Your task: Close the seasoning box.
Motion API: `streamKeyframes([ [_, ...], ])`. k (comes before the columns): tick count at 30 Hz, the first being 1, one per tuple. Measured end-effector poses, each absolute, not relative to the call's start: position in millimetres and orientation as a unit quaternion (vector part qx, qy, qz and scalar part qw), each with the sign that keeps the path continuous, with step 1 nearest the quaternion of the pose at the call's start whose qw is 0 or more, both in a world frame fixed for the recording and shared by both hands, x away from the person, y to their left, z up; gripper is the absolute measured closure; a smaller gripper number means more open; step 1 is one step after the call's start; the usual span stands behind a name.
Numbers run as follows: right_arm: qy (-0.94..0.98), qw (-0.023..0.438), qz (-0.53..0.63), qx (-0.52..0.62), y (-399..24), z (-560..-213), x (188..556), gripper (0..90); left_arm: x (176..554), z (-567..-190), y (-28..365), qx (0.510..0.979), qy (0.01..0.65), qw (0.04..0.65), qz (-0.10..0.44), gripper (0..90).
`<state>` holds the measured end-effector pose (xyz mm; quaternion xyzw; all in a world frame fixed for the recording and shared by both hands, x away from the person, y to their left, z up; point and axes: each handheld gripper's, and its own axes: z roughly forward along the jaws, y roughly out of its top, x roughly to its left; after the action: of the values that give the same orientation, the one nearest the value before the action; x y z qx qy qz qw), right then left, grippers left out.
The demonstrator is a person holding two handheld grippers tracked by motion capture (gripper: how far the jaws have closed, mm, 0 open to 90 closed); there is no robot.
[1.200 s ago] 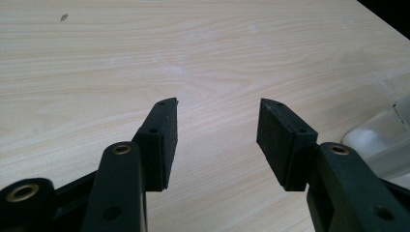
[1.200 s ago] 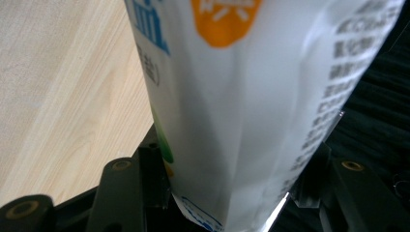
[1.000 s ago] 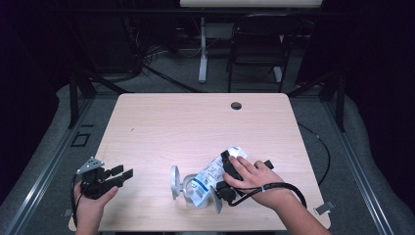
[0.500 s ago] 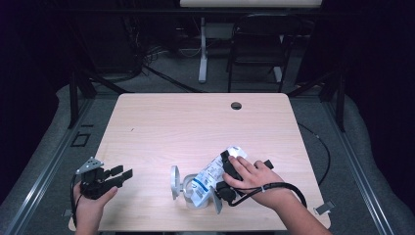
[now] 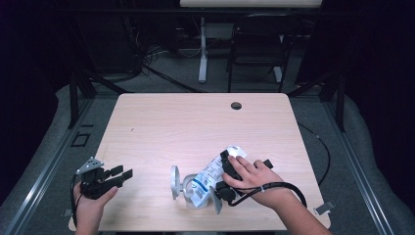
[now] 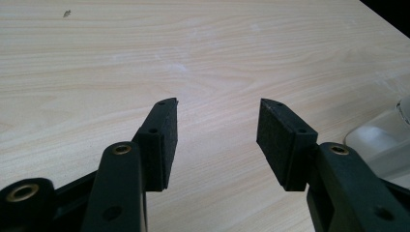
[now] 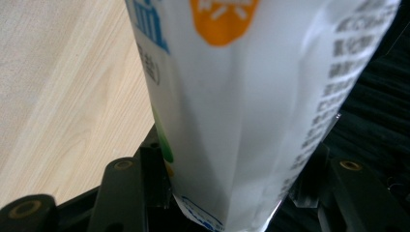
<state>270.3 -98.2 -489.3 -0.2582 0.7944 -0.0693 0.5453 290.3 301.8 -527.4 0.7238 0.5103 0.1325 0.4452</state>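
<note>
A white printed pouch point(image 5: 208, 177) with blue and orange markings lies tilted low over the table's front middle. My right gripper point(image 5: 222, 176) is shut across it, and in the right gripper view the pouch point(image 7: 241, 96) sits pressed between both pads. The pouch's lower end meets a clear round container point(image 5: 185, 188) with an upright clear lid-like disc point(image 5: 173, 181) beside it. At the table's front left my left gripper point(image 5: 122, 173) stands open with nothing between its pads point(image 6: 167, 140), pointing toward the container point(image 6: 387, 140).
The light wooden table point(image 5: 195, 122) has a dark cable hole point(image 5: 236, 105) near its far edge. A black cable point(image 5: 284, 188) loops from the right gripper. Beyond the table stand a chair point(image 5: 257, 49) and a white stand.
</note>
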Motion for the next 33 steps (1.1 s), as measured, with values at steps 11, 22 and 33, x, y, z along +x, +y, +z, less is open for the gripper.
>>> streamKeyframes([
  [11, 0.796, 0.544, -0.075, -0.255, -97.2, -487.9, 269.2, 46.6, 290.2, -527.4, 302.4, 0.724, 0.510, 0.445, 0.133, 50.1],
  [22, 0.796, 0.544, -0.077, -0.254, -96.5, -486.7, 269.1, 47.1, 290.1, -527.6, 302.3, 0.723, 0.512, 0.445, 0.132, 50.2],
  [33, 0.791, 0.548, -0.074, -0.261, -96.2, -485.9, 269.4, 47.7, 290.1, -527.7, 303.1, 0.722, 0.512, 0.446, 0.134, 50.2],
])
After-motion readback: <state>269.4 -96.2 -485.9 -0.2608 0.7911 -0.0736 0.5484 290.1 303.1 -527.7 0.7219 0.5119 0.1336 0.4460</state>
